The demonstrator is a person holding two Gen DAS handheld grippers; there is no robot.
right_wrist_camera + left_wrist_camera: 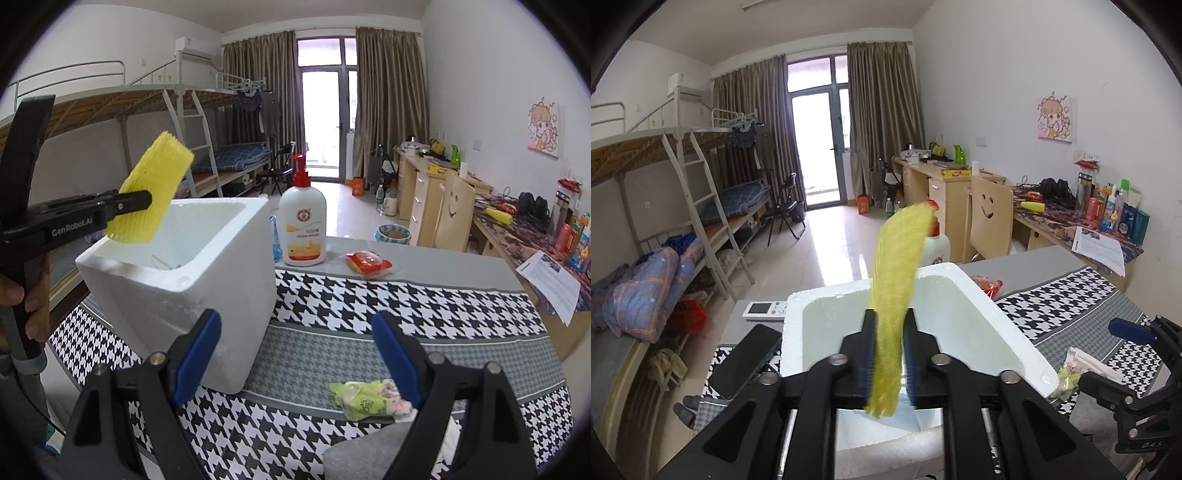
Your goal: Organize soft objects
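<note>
Left gripper (889,321) pinching yellow sponge (896,280) between both blue pads, sponge squeezed thin and standing upright, its top curving up past the fingertips. Held over open foam box (993,317), directly below and ahead of the fingers. Seen from right wrist: same sponge (153,192) tilted, clamped near its lower half, hanging above the box's left rim (122,264); left gripper (142,201) coming in from the left, hand (31,295) on its handle. Something pale lying inside the box, too unclear to name. Right gripper (295,354) spread wide, nothing between the pads, low over the houndstooth cloth (388,299). Green snack pack (369,400) on the cloth just inside its right finger. Box just ahead-left of its left finger. Further ahead: lotion bottle (303,229) beside the box's far right corner, red packet (368,264) right of the bottle. Remote (764,309) and phone (746,360) left of the box, by the left gripper.
</note>
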